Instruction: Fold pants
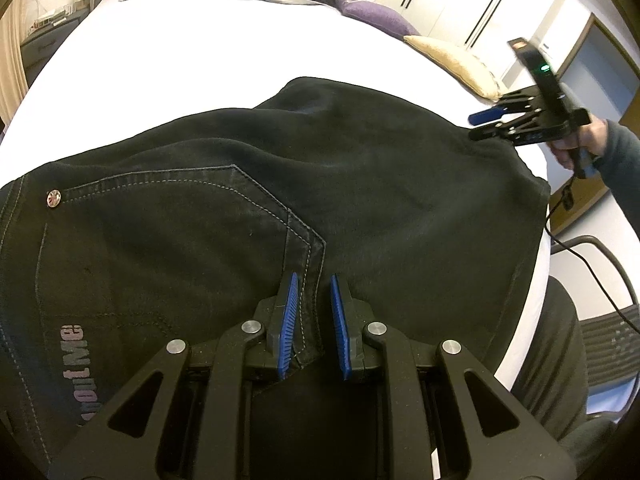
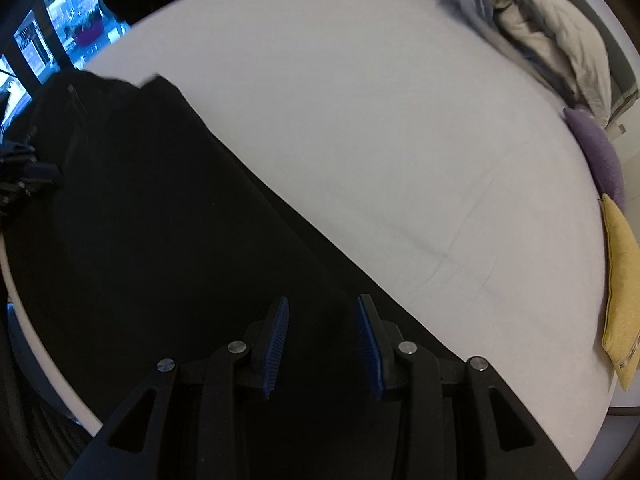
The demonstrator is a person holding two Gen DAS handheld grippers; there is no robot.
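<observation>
Pants (image 1: 280,184) lie spread on the white bed (image 1: 200,60), waist end under the left gripper (image 1: 314,320), whose narrow jaws pinch a seamed fold of fabric. The right gripper (image 2: 322,344) hovers above the leg, jaws parted and empty. Risk: the thin pinch may slip if pulled, dragging the cloth askew.

Right gripper (image 2: 324,344) jaws parted above black pants (image 2: 160,240) on white bed (image 2: 400,160).
</observation>
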